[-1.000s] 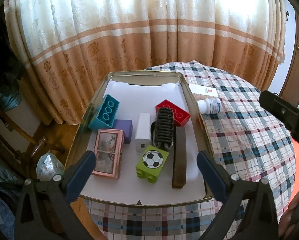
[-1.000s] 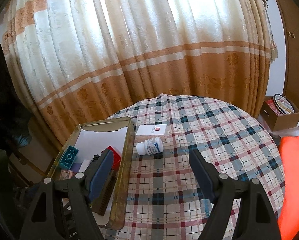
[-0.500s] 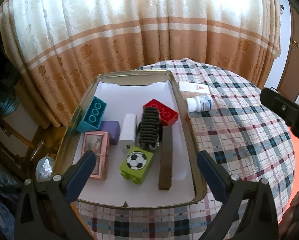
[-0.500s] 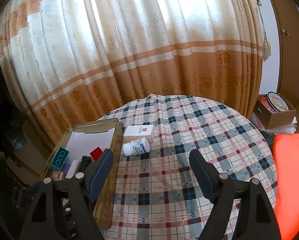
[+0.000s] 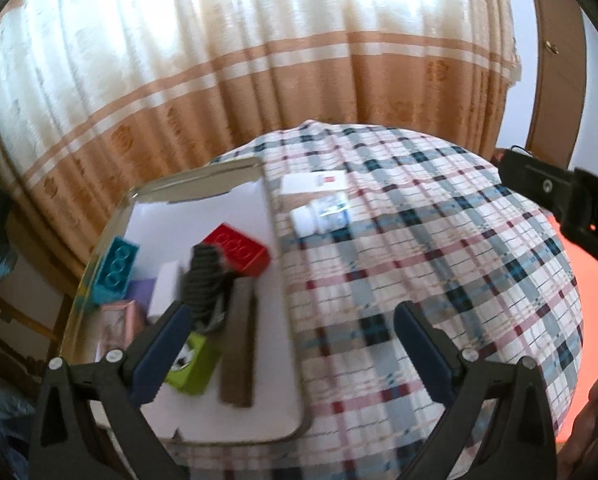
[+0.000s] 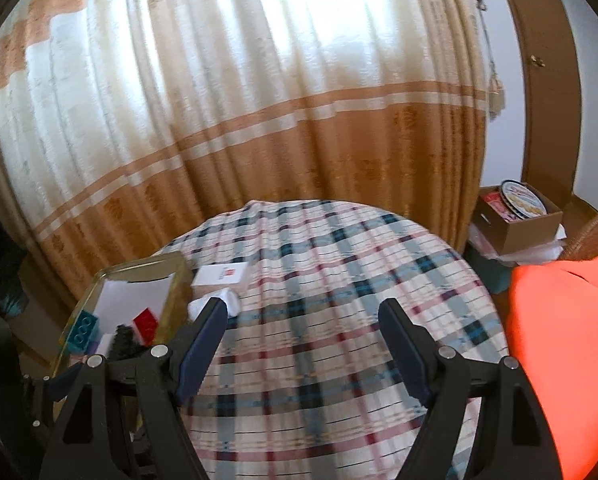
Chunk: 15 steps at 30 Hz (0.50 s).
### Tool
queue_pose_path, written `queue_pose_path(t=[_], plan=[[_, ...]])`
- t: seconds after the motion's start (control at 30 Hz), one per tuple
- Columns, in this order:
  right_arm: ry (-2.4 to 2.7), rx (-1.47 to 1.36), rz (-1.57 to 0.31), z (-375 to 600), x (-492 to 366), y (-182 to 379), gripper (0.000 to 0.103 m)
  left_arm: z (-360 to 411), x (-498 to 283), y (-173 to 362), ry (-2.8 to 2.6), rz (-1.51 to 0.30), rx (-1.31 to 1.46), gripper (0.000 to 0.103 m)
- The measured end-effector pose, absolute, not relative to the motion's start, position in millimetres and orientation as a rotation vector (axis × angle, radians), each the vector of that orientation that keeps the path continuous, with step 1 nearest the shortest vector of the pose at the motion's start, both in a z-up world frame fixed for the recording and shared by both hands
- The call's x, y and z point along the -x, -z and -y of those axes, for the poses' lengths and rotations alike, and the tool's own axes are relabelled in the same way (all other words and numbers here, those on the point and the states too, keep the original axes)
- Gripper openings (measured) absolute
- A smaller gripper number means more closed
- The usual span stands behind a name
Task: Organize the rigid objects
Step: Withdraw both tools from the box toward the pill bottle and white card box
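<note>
A metal tray (image 5: 287, 320) on the left of the plaid table holds a red brick (image 5: 239, 246), a teal brick (image 5: 117, 266), a green football brick (image 5: 195, 364), a black ribbed piece (image 5: 205, 280), a brown bar (image 5: 239, 344) and a pink frame (image 5: 119, 320). On the cloth beside it lie a white bottle (image 5: 323, 216) and a white box (image 5: 313, 183). My left gripper (image 5: 291, 328) is open above the tray's right edge. My right gripper (image 6: 303, 328) is open over bare cloth, with the white bottle (image 6: 219, 300) behind its left finger and the white box (image 6: 221, 276) just beyond.
A cream and orange curtain (image 6: 259, 120) hangs behind the round table (image 6: 339, 280). A cardboard box with a round tin (image 6: 519, 208) sits at the right, by an orange cloth (image 6: 559, 340). The right gripper's black body (image 5: 559, 200) shows in the left wrist view.
Both views have swung to the right. The tray has slid from the middle toward the left in the left wrist view, and the bottle now sits behind the right gripper's left finger. The jaws have not moved.
</note>
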State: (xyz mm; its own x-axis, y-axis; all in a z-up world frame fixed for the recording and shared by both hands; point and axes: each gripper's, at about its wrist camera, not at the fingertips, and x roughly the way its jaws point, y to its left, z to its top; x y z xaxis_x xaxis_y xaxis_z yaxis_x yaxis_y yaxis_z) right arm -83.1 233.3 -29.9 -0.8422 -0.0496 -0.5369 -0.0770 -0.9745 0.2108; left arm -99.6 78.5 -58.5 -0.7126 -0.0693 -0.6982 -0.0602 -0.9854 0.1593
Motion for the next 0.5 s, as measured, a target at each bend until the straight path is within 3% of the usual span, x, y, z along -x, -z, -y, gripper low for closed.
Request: queue_pose_path(t=[0.5], plan=[[-2.869, 0.899, -0.377, -288.1, 91.3, 41.0, 0.080, -143.1, 181.5, 78.9, 2.853, 0.411, -1.218, 0.102]])
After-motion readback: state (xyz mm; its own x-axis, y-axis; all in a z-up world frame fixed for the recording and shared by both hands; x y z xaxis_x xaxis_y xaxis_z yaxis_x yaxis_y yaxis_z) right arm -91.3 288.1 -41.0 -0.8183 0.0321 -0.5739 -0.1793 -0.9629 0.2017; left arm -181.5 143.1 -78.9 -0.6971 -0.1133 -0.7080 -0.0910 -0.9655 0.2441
